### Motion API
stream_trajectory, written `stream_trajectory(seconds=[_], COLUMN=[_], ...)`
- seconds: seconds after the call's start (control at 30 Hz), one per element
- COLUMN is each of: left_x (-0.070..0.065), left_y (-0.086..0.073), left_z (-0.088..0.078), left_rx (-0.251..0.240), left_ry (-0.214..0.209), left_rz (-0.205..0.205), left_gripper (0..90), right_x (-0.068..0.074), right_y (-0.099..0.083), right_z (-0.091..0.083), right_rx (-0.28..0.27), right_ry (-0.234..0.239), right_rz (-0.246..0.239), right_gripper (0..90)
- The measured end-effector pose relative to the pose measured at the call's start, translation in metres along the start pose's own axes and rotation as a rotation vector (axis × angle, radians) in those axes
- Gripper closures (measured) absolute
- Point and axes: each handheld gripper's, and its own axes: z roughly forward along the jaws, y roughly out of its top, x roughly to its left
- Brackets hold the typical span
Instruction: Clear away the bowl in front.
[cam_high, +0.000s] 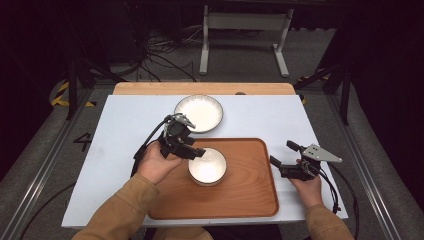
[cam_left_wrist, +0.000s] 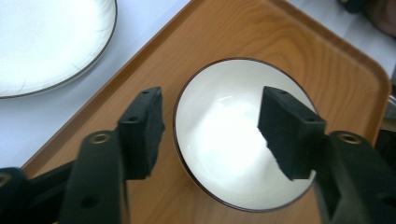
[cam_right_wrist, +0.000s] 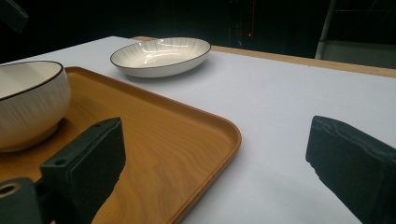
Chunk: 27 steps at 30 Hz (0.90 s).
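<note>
Bowl (cam_high: 207, 166) stands upright and empty on the tray (cam_high: 245, 195), left of centre. Left gripper (cam_left_wrist: 210, 126) hovers directly above it, jaws apart, straddling the near rim without contact. Right gripper (cam_high: 282, 155), jaws wide and empty, straddles the tray's right edge. Plate (cam_high: 199, 113) lies empty beyond the tray.

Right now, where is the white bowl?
In the high view the bowl stands on the wooden tray, in its left half, just below the left gripper and nearer the person than the plate on the table.
</note>
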Motion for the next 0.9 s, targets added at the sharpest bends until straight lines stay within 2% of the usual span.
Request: stream_trajectory(seconds=[0.2,0.33,0.43,0.7,0.83,0.9], left_x=[-0.002,-0.001,0.001,0.008,0.012,0.014], left_y=[-0.005,-0.011,-0.018,-0.040,-0.050,-0.056], left_z=[-0.009,-0.015,-0.019,-0.036,-0.044,-0.047], left_rx=[-0.037,-0.072,-0.102,-0.208,-0.258,-0.280], left_ry=[0.015,0.009,0.026,0.049,0.044,0.060], left_rz=[0.005,-0.003,-0.006,0.004,-0.012,-0.014], left_gripper=[33.9,28.3,22.6,16.3,14.5,13.2], right_x=[0.000,0.000,0.000,0.000,0.000,0.000], right_y=[0.000,0.000,0.000,0.000,0.000,0.000], right_z=[0.000,0.000,0.000,0.000,0.000,0.000], right_rx=[0.001,0.001,0.001,0.001,0.001,0.002], right_ry=[0.000,-0.001,-0.002,-0.002,-0.001,0.000], right_rz=[0.000,0.000,0.001,0.001,0.002,0.002], right_gripper=[5.3,5.3,5.3,5.2,5.3,5.3])
